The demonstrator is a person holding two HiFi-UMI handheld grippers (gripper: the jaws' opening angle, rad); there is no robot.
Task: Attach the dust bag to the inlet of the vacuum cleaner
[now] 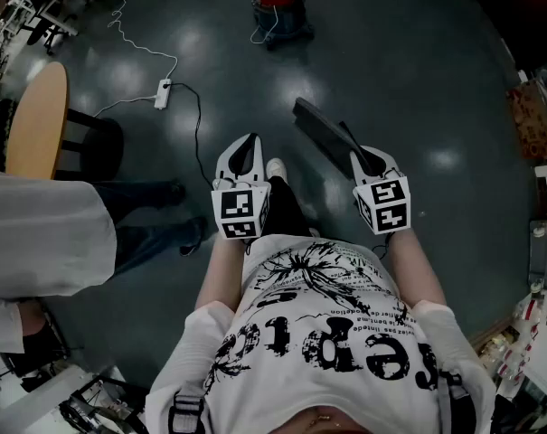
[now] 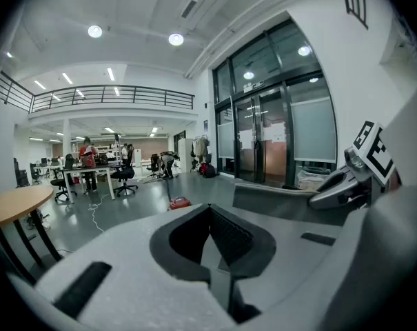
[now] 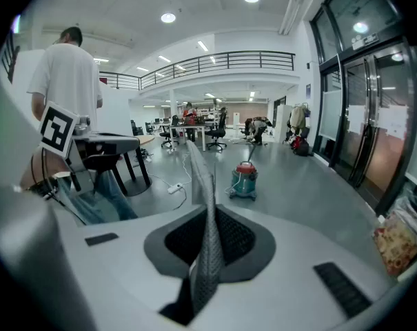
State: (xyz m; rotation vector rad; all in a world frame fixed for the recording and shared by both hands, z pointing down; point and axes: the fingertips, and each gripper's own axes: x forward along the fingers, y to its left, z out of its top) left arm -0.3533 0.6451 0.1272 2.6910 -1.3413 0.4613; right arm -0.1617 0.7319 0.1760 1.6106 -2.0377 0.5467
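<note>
The vacuum cleaner [image 1: 278, 7], red on top with a teal base, stands on the dark floor far ahead and also shows in the right gripper view [image 3: 245, 179]. My right gripper [image 1: 363, 159] is shut on the flat grey dust bag [image 1: 320, 132], which sticks out forward and to the left from its jaws. In the right gripper view the bag [image 3: 201, 178] runs edge-on between the pressed jaws of the right gripper [image 3: 209, 212]. My left gripper [image 1: 246, 150] is held beside it, shut with nothing between its fingers [image 2: 210, 219]. Both grippers are far short of the vacuum.
A round wooden table [image 1: 33, 120] with a black stool stands at the left. A white power strip [image 1: 163, 93] and its cables lie on the floor between me and the vacuum. A person in a white shirt [image 1: 38, 233] stands close at my left. Bags [image 1: 531, 120] and glass doors line the right.
</note>
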